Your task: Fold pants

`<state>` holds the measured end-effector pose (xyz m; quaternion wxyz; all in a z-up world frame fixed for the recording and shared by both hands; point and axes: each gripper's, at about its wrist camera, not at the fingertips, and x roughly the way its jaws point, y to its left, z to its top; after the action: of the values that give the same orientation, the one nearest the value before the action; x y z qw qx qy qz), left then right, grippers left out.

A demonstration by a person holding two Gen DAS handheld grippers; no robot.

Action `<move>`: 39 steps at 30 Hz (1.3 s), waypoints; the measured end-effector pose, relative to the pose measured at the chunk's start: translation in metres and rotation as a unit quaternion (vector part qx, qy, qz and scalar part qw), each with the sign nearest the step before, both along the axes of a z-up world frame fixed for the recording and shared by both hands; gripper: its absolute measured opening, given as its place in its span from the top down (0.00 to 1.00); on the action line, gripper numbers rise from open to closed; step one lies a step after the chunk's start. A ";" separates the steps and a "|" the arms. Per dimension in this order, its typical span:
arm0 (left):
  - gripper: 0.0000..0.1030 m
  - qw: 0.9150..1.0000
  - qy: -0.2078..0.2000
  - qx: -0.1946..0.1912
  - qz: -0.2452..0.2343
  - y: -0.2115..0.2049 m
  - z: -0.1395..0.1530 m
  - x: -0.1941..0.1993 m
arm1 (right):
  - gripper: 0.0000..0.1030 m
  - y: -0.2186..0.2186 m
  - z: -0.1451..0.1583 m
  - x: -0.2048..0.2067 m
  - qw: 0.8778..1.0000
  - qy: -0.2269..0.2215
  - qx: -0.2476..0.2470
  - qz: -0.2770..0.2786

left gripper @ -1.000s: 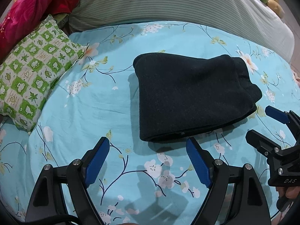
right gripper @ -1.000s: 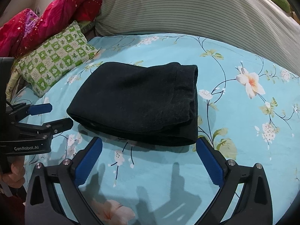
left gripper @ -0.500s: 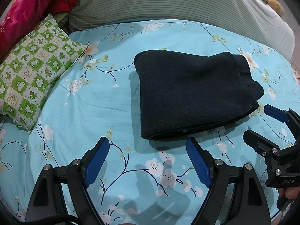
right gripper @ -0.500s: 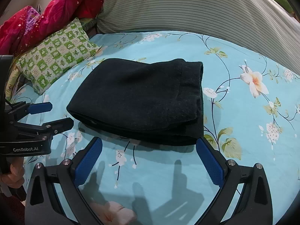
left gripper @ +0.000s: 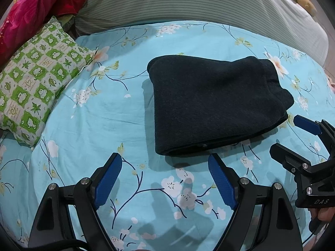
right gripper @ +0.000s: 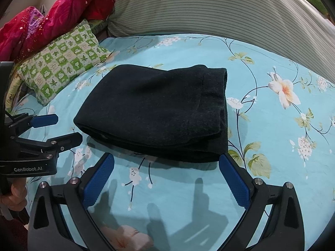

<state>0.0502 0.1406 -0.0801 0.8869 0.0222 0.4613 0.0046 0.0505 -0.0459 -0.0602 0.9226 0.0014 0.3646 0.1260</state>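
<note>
Far left on the bed: green-and-white checked pillow [left gripper: 35,85], red quilt [right gripper: 52,21] bunched behind it. Left gripper [left gripper: 165,177] low over the floral turquoise bedsheet [left gripper: 94,125], jaws spread wide, blue pads [left gripper: 107,181] empty, just short of the near edge of the pants. Centre of the sheet: black pants [left gripper: 211,104] folded into a thick rectangle, lying flat, touched by neither gripper. Striped grey bolster [left gripper: 199,2] along the back. Right gripper [right gripper: 166,178] likewise wide apart, holding nothing, near the front edge of the pants [right gripper: 155,113].
</note>
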 end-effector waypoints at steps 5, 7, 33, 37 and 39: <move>0.17 1.000 0.002 0.000 0.001 0.000 0.000 0.000 | 0.03 0.000 0.000 0.001 1.000 0.001 -0.002 0.000; 0.17 1.000 0.002 0.000 0.001 0.000 0.000 -0.001 | 0.03 -0.001 -0.001 0.001 1.000 0.001 -0.004 0.000; 0.17 1.000 -0.009 0.003 -0.004 -0.006 0.006 -0.004 | 0.03 -0.010 0.004 0.001 1.000 -0.004 0.001 -0.004; 0.17 1.000 -0.008 0.004 -0.005 -0.006 0.006 -0.004 | 0.03 -0.010 0.005 0.002 1.000 -0.004 0.002 -0.003; 0.17 1.000 -0.008 0.004 -0.004 -0.006 0.006 -0.004 | 0.03 -0.010 0.005 0.002 1.000 -0.004 0.002 -0.003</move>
<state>0.0461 0.1348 -0.0743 0.8906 0.0278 0.4539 0.0028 0.0521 -0.0558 -0.0549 0.9245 0.0037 0.3604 0.1241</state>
